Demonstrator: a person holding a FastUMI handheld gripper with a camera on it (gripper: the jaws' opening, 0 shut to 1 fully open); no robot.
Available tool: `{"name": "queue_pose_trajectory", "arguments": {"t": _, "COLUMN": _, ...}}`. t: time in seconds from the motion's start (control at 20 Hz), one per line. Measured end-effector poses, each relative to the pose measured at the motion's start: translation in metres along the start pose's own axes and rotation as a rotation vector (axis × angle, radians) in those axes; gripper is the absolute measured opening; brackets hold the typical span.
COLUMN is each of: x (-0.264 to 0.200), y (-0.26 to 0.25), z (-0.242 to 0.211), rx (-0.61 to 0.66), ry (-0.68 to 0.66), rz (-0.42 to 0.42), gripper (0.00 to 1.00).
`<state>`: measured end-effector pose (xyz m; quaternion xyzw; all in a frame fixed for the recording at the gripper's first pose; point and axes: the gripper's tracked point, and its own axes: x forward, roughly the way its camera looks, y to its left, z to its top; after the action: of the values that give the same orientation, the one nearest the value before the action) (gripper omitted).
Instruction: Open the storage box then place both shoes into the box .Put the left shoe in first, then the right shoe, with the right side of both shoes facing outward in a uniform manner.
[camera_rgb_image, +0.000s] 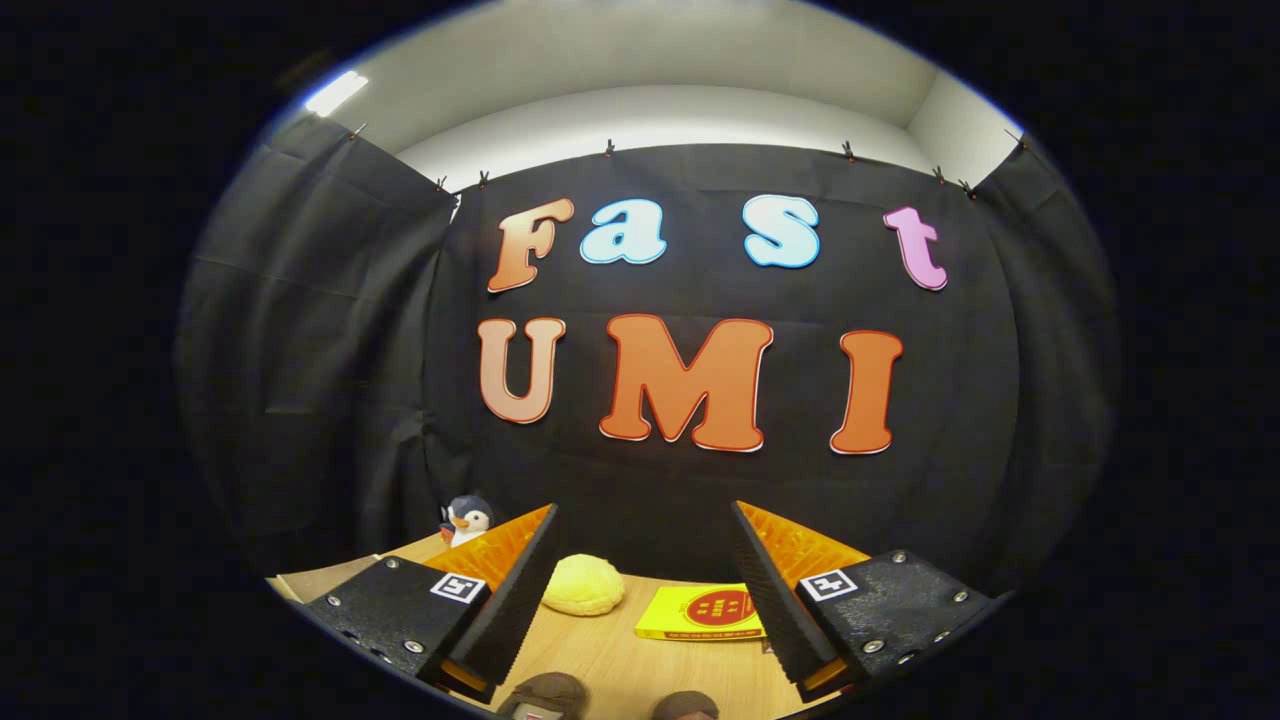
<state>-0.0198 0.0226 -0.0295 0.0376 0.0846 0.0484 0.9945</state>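
gripper view:
gripper (640, 590): you are holding it with its fingers spread wide, nothing between them, and it is pointing level toward the booth wall above the wooden table (610, 660).
shoes: two dark rounded shapes are peeking up just below and between the fingers, one (545, 695) nearer the left finger and one (685, 705) toward the right; they are most likely the tops of the shoes, but too little is showing to be sure, or to tell left from right.
storage box: you are not seeing enough to place it, so its lid state cannot be told.
looks: the two shapes are showing brownish, matte, softly domed; the left one is showing a pale patch at its lower part.
handling, as a judgement: if these are shoes, you are likely dealing with something light, with a soft upper that gives under a pinch and a stiffer sole; the heel collar or the side wall near the opening is probably offering the firmest hold.
risk, as a judgement: a pinch on the toe alone could be letting the shoe swing and lose its facing.
bystanders: a yellow bun-like toy (583, 585), a yellow packet (700, 612) and a penguin toy (466, 520) are sitting beyond the fingers.
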Motion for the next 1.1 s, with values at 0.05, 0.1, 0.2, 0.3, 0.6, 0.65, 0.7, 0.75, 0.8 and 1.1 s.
{"name": "queue_pose_trajectory", "arguments": {"t": 0.05, "x": 0.000, "y": 0.005, "z": -0.006, "rx": 0.016, "ry": 0.027, "rz": 0.020, "gripper": 0.98}}
{"name": "queue_pose_trajectory", "arguments": {"t": 0.1, "x": 0.000, "y": 0.011, "z": -0.013, "rx": 0.034, "ry": 0.057, "rz": 0.041, "gripper": 0.98}}
{"name": "queue_pose_trajectory", "arguments": {"t": 0.2, "x": -0.001, "y": 0.027, "z": -0.029, "rx": 0.077, "ry": 0.124, "rz": 0.095, "gripper": 0.98}}
{"name": "queue_pose_trajectory", "arguments": {"t": 0.3, "x": -0.001, "y": 0.047, "z": -0.048, "rx": 0.117, "ry": 0.203, "rz": 0.158, "gripper": 0.98}}
{"name": "queue_pose_trajectory", "arguments": {"t": 0.6, "x": -0.003, "y": 0.102, "z": -0.112, "rx": 0.243, "ry": 0.438, "rz": 0.306, "gripper": 0.95}}
{"name": "queue_pose_trajectory", "arguments": {"t": 0.65, "x": -0.005, "y": 0.114, "z": -0.119, "rx": 0.290, "ry": 0.481, "rz": 0.339, "gripper": 0.95}}
{"name": "queue_pose_trajectory", "arguments": {"t": 0.7, "x": -0.007, "y": 0.126, "z": -0.129, "rx": 0.342, "ry": 0.528, "rz": 0.374, "gripper": 0.93}}
{"name": "queue_pose_trajectory", "arguments": {"t": 0.75, "x": -0.012, "y": 0.133, "z": -0.137, "rx": 0.400, "ry": 0.576, "rz": 0.394, "gripper": 0.93}}
{"name": "queue_pose_trajectory", "arguments": {"t": 0.8, "x": -0.013, "y": 0.140, "z": -0.144, "rx": 0.451, "ry": 0.615, "rz": 0.403, "gripper": 0.92}}
{"name": "queue_pose_trajectory", "arguments": {"t": 1.1, "x": -0.027, "y": 0.184, "z": -0.185, "rx": 0.646, "ry": 0.823, "rz": 0.504, "gripper": 0.92}}
